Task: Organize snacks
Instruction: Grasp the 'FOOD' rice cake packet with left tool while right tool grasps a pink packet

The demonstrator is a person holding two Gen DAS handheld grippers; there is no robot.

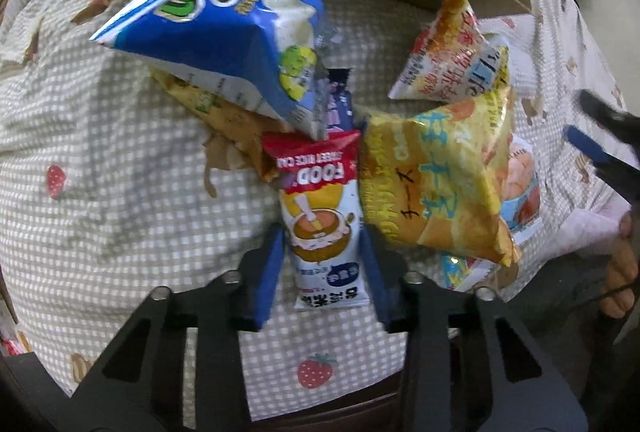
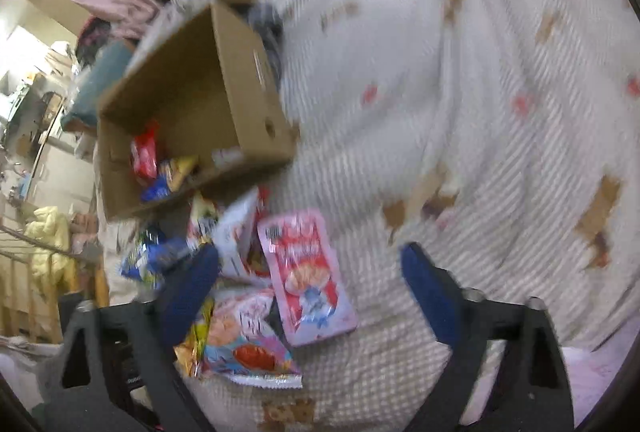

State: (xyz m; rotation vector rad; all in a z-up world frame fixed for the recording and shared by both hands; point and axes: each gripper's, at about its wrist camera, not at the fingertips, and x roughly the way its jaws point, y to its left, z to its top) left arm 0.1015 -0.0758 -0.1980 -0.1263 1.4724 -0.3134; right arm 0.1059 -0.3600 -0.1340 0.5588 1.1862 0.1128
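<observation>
Nearest to you, your left gripper (image 1: 326,264) has its two blue fingers (image 1: 269,272) drawn in on either side of the red-topped rice cake packet (image 1: 320,220), which lies flat on the checked bedspread (image 1: 120,151) with its long axis running away from you. The pads sit right at the packet's edges; whether they already press on it or only flank it, the left wrist view does not settle. This reads as the pick-up step of sorting the snacks.

Your right gripper (image 2: 310,292) stands spread wide over the pink packet (image 2: 308,272), its fingers clear of the wrapper on both sides, so nothing is held there. Just beside its left finger lies a pale bag with red and blue print (image 2: 248,348).

A little farther out in the left wrist view, the yellow chip bag (image 1: 436,183) lies touching the rice cake packet on its right, and the blue bag (image 1: 216,43) leans over its far end, overlapping the red top. An orange and white bag (image 1: 448,55) rests beyond those, near the box.

Farthest is the cardboard box (image 2: 192,103), open and already holding a few packets, a red one (image 2: 145,151) among them.

Your next move, as I judge it, calls for a firm pinch on the rice cake packet, then a lift toward you so it slides free from under the blue bag without dragging the yellow one. After that, carry it over the box wall. The right gripper can then come down on the pink packet.
</observation>
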